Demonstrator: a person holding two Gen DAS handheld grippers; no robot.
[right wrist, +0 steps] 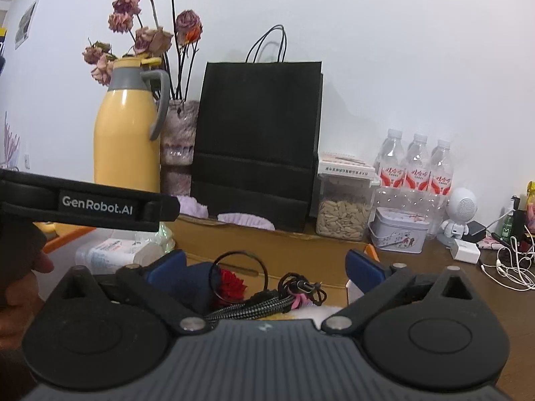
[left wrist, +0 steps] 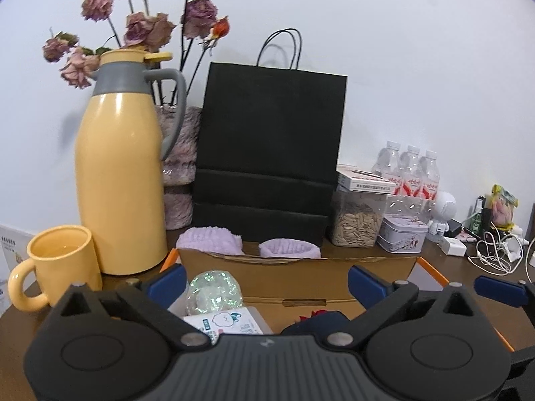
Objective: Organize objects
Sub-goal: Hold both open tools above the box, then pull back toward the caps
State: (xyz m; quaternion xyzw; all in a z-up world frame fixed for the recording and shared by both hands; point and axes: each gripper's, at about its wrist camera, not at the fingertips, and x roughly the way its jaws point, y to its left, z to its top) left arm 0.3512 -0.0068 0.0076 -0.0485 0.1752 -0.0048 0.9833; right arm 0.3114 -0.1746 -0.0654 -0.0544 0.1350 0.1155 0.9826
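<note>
left gripper [left wrist: 265, 284]: jaws wide apart from where I'm sitting, nothing pinched between the blue pads, hovering over the near end of the box
right gripper [right wrist: 264, 269]: same deal, jaws spread wide, nothing clamped, parked over the box's right half
cardboard box [left wrist: 301, 262]: open top, orange flaps, sitting on the brown table [left wrist: 444, 260] right in front of both grippers
stuff in the box: iridescent clear ball [left wrist: 214, 292] and a white wipes pack [left wrist: 230, 322] on the left side; red flower thing [right wrist: 232, 284], black hair tie ring [right wrist: 239, 275] and a braided cord [right wrist: 254, 307] on the right
behind the box: two lilac fuzzy cuffs [left wrist: 209, 240] touching the back wall, then a black paper bag [left wrist: 271, 153]
left side: yellow thermos jug [left wrist: 120, 180], yellow mug [left wrist: 62, 257] just beside it
right side: seed jar [left wrist: 357, 220], small tin [left wrist: 403, 234], three water bottles [left wrist: 406, 173]
</note>
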